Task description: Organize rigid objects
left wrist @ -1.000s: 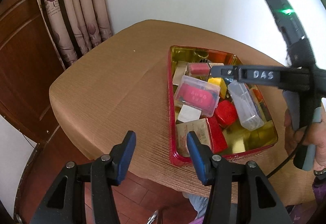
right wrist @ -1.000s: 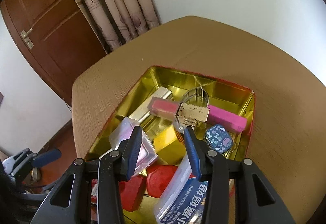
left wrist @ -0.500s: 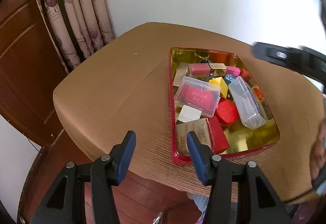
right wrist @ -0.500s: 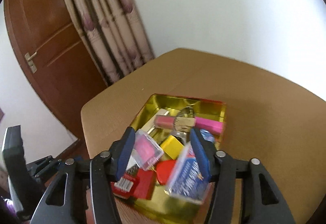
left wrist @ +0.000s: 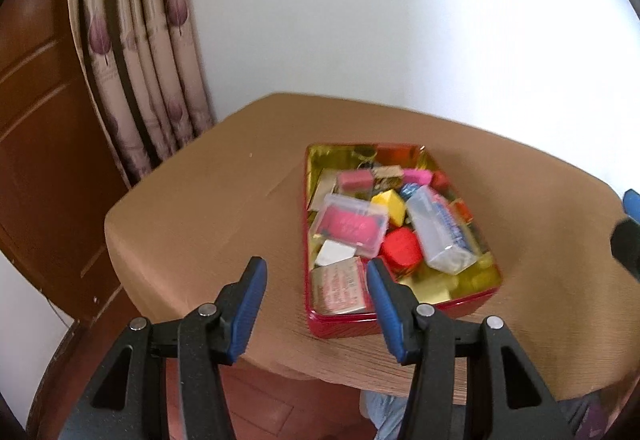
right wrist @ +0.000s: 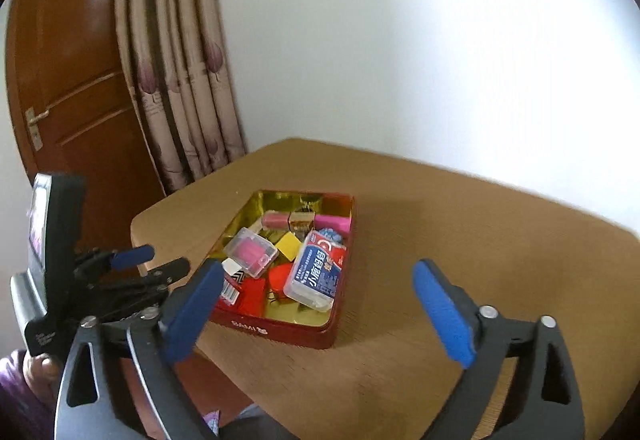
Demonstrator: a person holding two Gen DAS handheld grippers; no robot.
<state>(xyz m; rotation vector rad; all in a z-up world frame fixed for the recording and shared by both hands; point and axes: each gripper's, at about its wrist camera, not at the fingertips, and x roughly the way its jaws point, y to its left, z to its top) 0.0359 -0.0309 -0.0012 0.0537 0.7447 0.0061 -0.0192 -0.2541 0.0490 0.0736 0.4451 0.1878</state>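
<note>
Brown tabletop (left wrist: pixel 224 215) is filling most of both views, w/ a curtain (right wrist: pixel 180 79) and wooden door (right wrist: pixel 72 59) hanging behind its far-left corner. A red tin (right wrist: pixel 280 330) w/ gold lining is sitting near the front edge, toward the tabletop's middle, holding all the rigid objects: a clear box w/ blue label (right wrist: pixel 316 272) leaning along its right wall, a clear case w/ pink insert (left wrist: pixel 350 226) at centre-left, plus a yellow block (left wrist: pixel 390 204), red round piece (left wrist: pixel 400 250) and pink bars at the far end.

Right gripper (right wrist: pixel 316 312) was low inside the tin a sec ago; now it is hovering back over the front edge, fingers spread wider and holding nothing. Left gripper (left wrist: pixel 316 300) is hanging off the front-left edge, fingers spread, also holding nothing.

Judgement: nothing is left outside the tin, so both pulling away suggests the sorting is finishing.
</note>
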